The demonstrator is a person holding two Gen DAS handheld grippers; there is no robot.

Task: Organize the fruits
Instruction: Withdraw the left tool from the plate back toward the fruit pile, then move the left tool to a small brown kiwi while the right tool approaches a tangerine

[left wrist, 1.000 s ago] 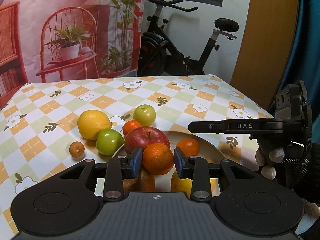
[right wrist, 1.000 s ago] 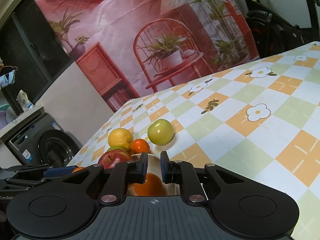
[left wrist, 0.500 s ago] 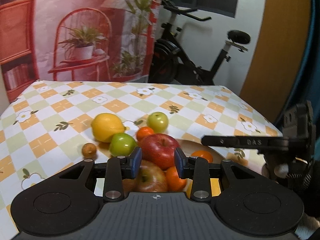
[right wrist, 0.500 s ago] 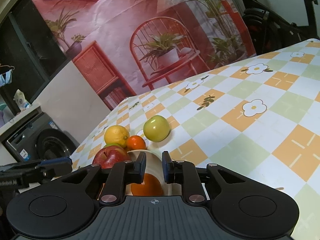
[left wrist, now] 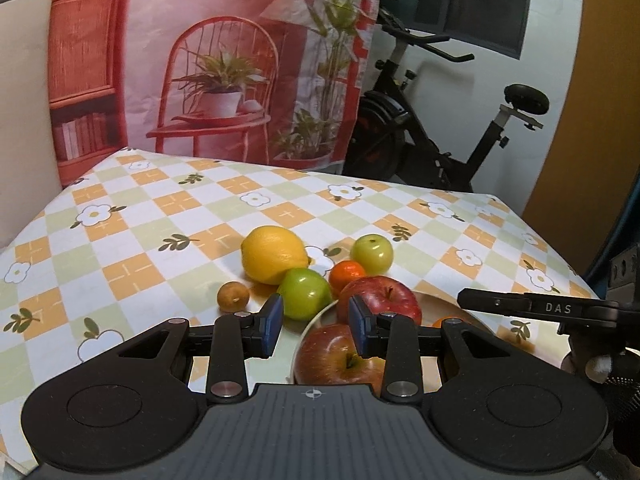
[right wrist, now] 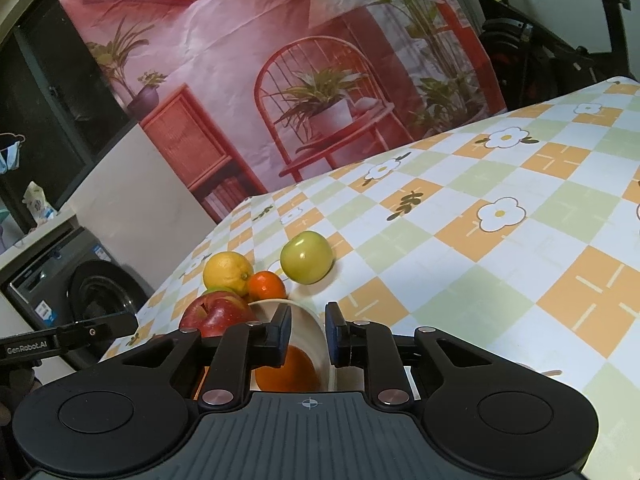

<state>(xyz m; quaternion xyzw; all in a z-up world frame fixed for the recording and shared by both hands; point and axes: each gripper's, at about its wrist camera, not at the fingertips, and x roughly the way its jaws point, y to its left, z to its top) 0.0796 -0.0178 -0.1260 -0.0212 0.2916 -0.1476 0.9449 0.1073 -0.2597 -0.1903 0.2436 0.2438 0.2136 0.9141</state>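
Note:
A white bowl (left wrist: 310,326) holds two red apples (left wrist: 380,300) and oranges. On the cloth beside it lie a lemon (left wrist: 274,254), a green apple (left wrist: 304,294), a small orange (left wrist: 347,272), a pale green apple (left wrist: 372,253) and a small brown fruit (left wrist: 233,297). My left gripper (left wrist: 316,330) is open and empty above the bowl's left rim. My right gripper (right wrist: 307,334) is open a little and empty over the bowl's far rim (right wrist: 316,322), above an orange (right wrist: 288,368). The pale green apple (right wrist: 306,257), lemon (right wrist: 228,273) and small orange (right wrist: 266,285) lie beyond it.
The checked tablecloth (left wrist: 168,216) stretches far and left of the fruit. An exercise bike (left wrist: 432,136) and a printed backdrop (left wrist: 224,60) stand behind the table. A washing machine (right wrist: 80,280) is off the table's left end in the right wrist view.
My left gripper has drawn back and left from the orange in the bowl and opened wider. My right gripper has opened slightly and shifted little.

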